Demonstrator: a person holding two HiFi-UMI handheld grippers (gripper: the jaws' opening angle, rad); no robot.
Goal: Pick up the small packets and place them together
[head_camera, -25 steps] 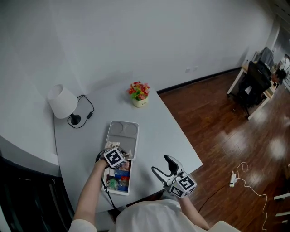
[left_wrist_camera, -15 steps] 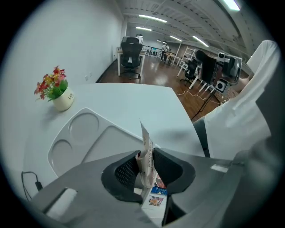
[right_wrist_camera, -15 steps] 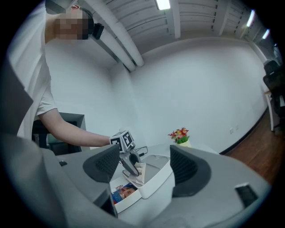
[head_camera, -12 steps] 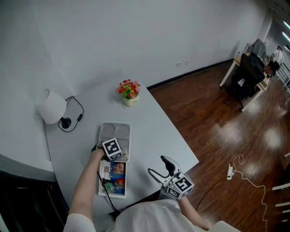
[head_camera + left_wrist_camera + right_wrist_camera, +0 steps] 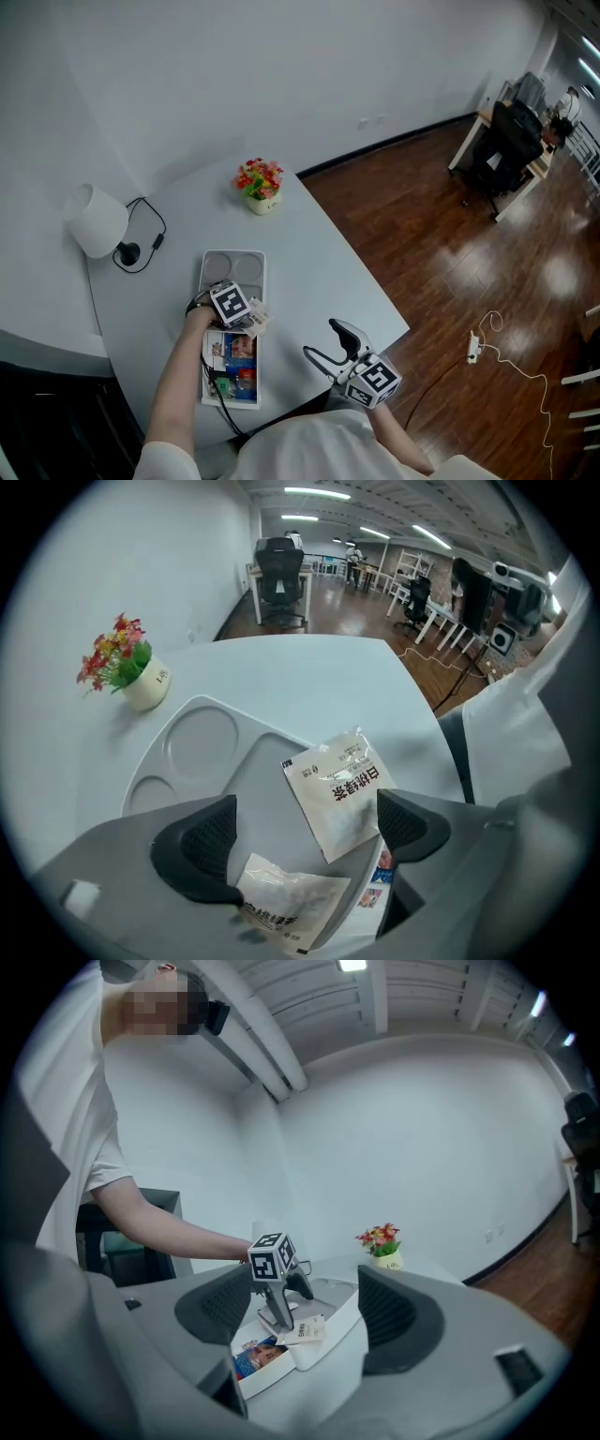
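Plain white wall (image 5: 281, 75) with a dark skirting strip (image 5: 394, 141) at its foot, meeting a glossy dark-brown wood floor (image 5: 450, 244). On the floor lies a white power strip (image 5: 473, 348) with a thin trailing cable. One pale grey table (image 5: 323, 277) bearing a white-shaded lamp (image 5: 97, 221) with a black cord (image 5: 150, 234) and a small pot of red and yellow flowers (image 5: 260, 186). Far end of the room: black office chair (image 5: 511, 141); long strip lights (image 5: 316, 493) on the ceiling.
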